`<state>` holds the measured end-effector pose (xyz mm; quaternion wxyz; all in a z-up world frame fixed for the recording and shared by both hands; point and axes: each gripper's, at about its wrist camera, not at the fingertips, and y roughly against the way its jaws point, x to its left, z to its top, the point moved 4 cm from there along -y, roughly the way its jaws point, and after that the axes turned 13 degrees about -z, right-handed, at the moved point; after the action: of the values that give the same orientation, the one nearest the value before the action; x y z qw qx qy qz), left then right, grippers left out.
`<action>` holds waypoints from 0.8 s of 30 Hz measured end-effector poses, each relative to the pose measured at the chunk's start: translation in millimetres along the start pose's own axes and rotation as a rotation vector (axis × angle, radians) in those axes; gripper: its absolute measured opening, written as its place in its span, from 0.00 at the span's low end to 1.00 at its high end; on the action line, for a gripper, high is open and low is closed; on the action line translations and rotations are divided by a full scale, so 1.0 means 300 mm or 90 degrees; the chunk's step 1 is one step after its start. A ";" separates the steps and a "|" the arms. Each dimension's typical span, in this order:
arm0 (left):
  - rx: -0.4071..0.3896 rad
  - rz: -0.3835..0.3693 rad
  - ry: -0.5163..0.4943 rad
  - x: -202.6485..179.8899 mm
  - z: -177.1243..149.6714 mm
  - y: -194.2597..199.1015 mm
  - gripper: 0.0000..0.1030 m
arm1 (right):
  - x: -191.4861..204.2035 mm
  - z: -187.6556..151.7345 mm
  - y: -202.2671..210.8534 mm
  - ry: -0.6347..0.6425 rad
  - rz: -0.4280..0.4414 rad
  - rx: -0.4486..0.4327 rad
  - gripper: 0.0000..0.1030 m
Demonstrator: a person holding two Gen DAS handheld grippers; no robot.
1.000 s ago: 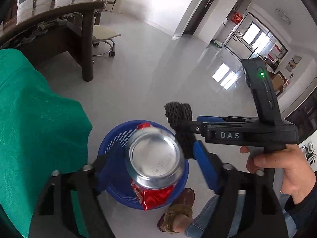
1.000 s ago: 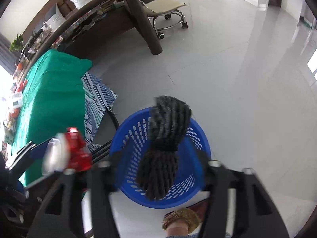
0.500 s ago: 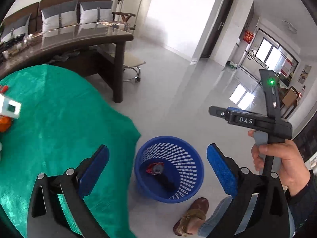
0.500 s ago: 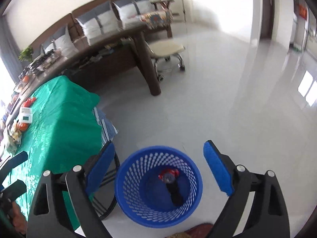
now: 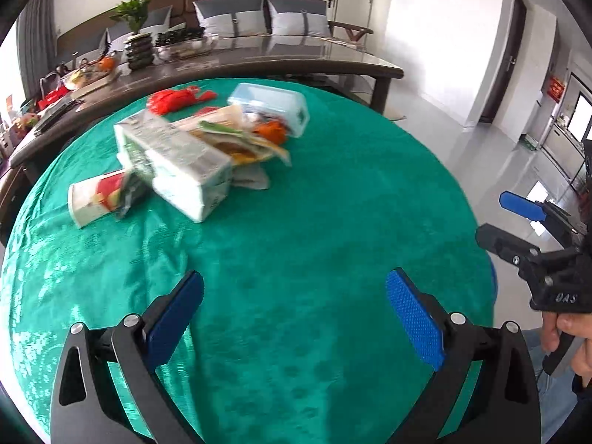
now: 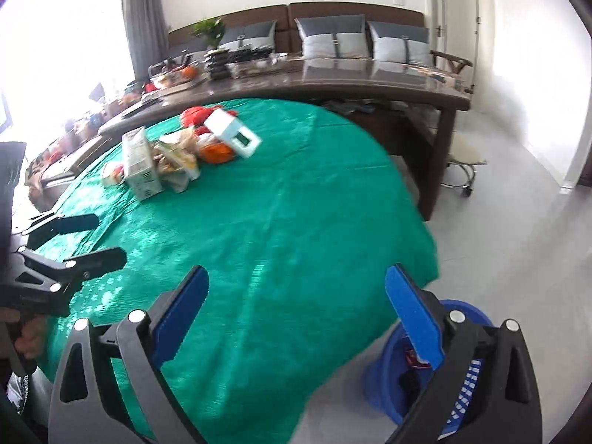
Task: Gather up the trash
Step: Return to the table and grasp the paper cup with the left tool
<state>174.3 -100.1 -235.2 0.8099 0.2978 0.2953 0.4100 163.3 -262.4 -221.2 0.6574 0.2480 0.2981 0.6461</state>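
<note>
Left wrist view: we see the blurred trash pile point(image 5: 192, 148) on green cloth point(image 5: 314, 222); left gripper point(image 5: 296, 318) wide, right gripper point(image 6: 296, 314) opening, both empty.

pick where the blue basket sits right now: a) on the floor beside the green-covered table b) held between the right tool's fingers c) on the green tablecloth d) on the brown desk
a: in the right wrist view the blue basket stands on the grey floor just past the edge of the green tablecloth, not on any table and not held.

The right gripper point(image 6: 296, 318) is opening, empty, over the green table point(image 6: 281, 222); trash point(image 6: 174, 155) is lying near its far edge, the bin point(image 6: 384, 377) standing beside its near-right edge.
</note>
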 end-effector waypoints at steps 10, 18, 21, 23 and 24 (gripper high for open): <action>0.001 0.059 0.070 0.364 -0.097 0.107 0.95 | 0.400 0.067 -0.146 0.104 0.058 0.063 0.91; 0.016 0.022 0.072 0.571 -0.077 0.124 0.95 | 0.458 0.034 -0.186 0.134 0.057 0.092 0.92; 0.004 -0.007 0.069 0.668 -0.016 0.118 0.95 | 0.463 0.030 -0.190 0.136 0.049 0.089 0.93; -0.012 -0.020 0.057 0.714 0.036 0.117 0.95 | 0.469 0.030 -0.193 0.134 0.048 0.089 0.93; -0.022 -0.029 0.048 0.734 0.063 0.119 0.95 | 0.468 0.029 -0.193 0.133 0.049 0.089 0.93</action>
<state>278.3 97.8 -248.6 0.8122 0.2611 0.3252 0.4078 208.3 -124.4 -266.5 0.5786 0.2357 0.3998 0.6707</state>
